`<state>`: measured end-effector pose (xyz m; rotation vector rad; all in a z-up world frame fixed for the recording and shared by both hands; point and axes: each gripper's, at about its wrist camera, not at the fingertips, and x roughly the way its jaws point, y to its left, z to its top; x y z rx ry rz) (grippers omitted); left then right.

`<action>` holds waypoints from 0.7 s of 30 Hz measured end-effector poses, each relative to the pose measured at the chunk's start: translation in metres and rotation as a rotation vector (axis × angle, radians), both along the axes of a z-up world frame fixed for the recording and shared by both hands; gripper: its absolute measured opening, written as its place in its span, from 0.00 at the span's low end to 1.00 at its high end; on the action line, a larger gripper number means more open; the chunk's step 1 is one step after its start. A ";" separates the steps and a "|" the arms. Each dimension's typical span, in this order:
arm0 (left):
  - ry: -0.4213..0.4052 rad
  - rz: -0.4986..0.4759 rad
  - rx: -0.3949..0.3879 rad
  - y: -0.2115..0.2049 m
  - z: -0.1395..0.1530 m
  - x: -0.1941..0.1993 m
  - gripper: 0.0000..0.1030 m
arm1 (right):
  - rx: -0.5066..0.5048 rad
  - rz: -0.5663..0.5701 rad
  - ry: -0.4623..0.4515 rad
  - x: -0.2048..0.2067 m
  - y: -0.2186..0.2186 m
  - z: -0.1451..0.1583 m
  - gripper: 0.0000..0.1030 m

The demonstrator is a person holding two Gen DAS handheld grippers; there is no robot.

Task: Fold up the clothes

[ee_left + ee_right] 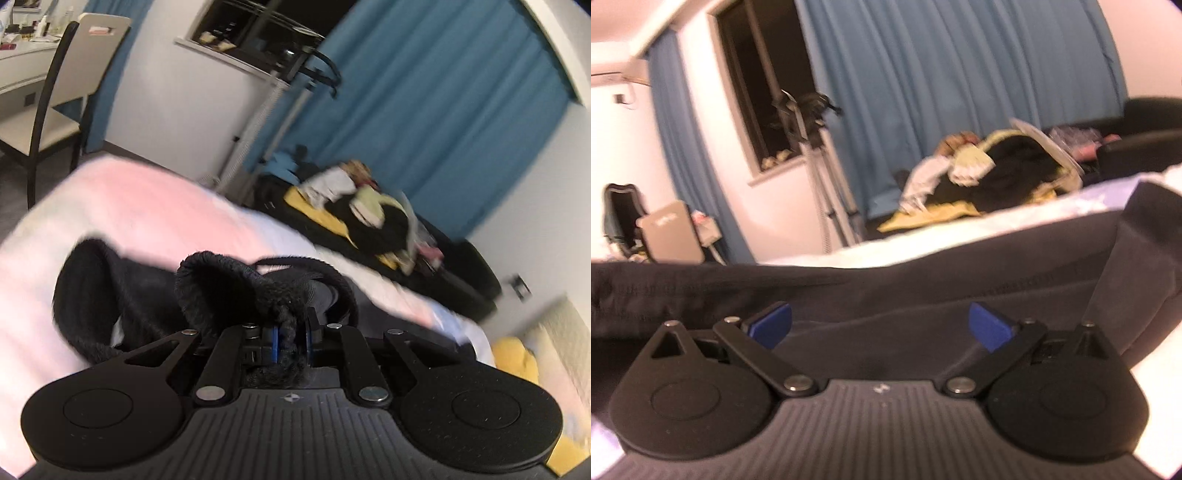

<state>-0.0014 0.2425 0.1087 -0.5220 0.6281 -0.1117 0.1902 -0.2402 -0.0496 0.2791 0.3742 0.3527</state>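
A black fleecy garment (218, 284) lies bunched on a pink and white bed cover (147, 210). My left gripper (290, 334) is shut on a fold of this garment, and the fuzzy cloth bulges up between its blue pads (273, 338). In the right wrist view the same dark garment (923, 288) spreads flat across the bed. My right gripper (881, 326) hovers just over it, open, its blue pads (991, 326) wide apart with nothing pinched between them.
Beyond the bed, a black sofa (443, 273) carries a pile of mixed clothes (362, 206). Blue curtains (424, 110) cover the wall, with a white stand (258, 122) beside the window. A chair (55, 110) and desk stand at the far left. A yellow plush (517, 362) sits at the right.
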 end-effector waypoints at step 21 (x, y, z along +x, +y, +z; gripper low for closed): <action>-0.097 0.180 -0.415 0.070 -0.144 -0.113 0.72 | -0.324 0.486 0.313 -0.068 0.115 -0.051 1.00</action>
